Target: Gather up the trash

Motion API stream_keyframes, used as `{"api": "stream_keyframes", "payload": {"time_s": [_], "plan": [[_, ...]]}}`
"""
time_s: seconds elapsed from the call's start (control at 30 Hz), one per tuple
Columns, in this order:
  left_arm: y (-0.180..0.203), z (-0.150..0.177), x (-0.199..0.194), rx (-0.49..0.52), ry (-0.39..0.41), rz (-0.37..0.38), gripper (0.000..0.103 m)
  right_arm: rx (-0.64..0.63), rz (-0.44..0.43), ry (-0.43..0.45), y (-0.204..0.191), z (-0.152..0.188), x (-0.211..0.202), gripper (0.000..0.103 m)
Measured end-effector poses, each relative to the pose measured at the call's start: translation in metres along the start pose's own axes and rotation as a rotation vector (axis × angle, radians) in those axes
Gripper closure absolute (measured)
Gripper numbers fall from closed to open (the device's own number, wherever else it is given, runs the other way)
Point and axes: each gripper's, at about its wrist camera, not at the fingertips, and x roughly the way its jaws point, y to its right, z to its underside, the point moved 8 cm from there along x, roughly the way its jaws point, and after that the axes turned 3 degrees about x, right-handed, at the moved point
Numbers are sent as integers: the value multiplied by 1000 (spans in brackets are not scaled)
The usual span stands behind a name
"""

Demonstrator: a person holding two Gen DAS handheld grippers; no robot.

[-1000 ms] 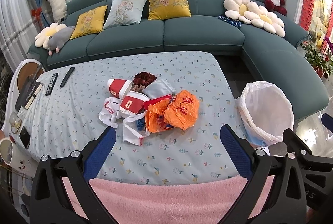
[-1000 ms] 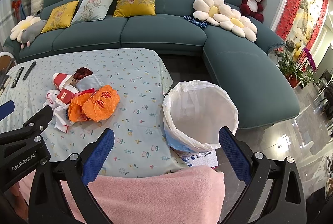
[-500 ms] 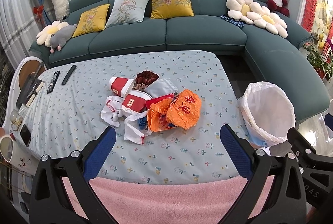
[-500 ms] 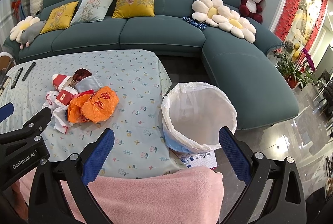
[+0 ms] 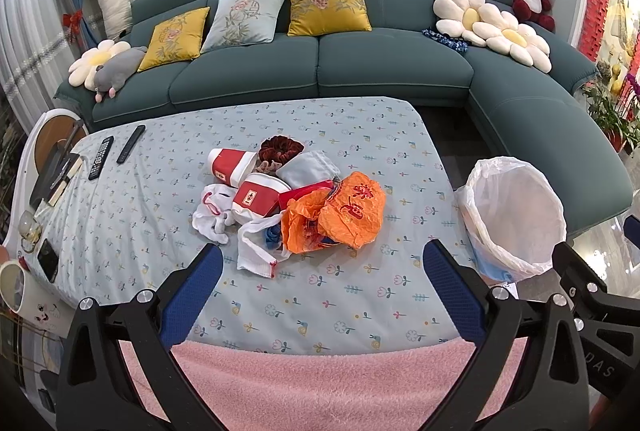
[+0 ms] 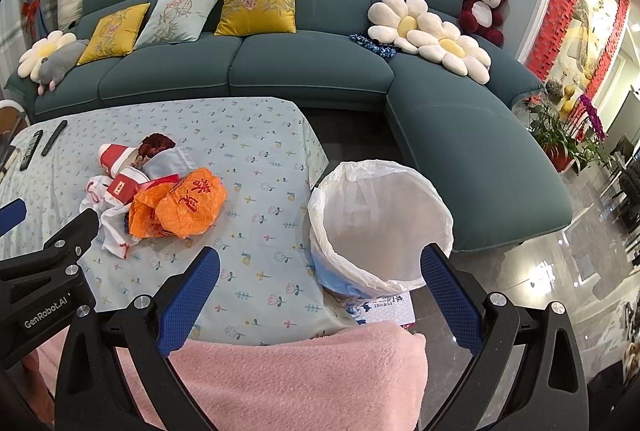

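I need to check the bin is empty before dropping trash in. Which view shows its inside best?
The right wrist view: the lined trash bin sits near centre, its inside showing only liner. The left wrist view shows it at the right edge, partly hidden.

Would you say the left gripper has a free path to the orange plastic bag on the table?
Probably yes: the left gripper is open and empty, the orange plastic bag lies atop the trash pile straight ahead, and only bare tablecloth lies between.

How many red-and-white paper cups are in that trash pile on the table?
2. One red-and-white cup lies on its side at the pile's far left, beside the dark red scrunchie. The second cup lies just nearer, against the orange bag. More may be buried underneath.
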Motion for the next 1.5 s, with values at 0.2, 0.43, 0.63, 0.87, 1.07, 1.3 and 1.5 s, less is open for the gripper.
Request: {"api": "stream_keyframes", "payload": {"time_s": [0.2, 0.43, 0.63, 0.87, 1.07, 1.3, 1.5], "plan": [[4, -1, 0, 4, -1, 18, 7, -2, 3, 1, 1, -2, -1, 7], [4, -3, 0, 0, 3, 16, 7, -2, 4, 1, 1, -3, -1, 7], [4, -4, 0, -3, -1, 23, 7, 1, 9, 6, 1, -4, -1, 7], [-4, 2, 10, -15, -24, 67, 7, 19, 20, 20, -5, -8, 2, 7], [-25, 15, 35, 5, -68, 96, 7, 32, -23, 29, -27, -6, 16, 7], [-81, 38, 82, -62, -154, 54, 7, 1, -75, 12, -70, 0, 44, 7], [-127, 53, 119, -142, -216, -10, 7, 10, -148, -38, -108, 5, 74, 7]]}}
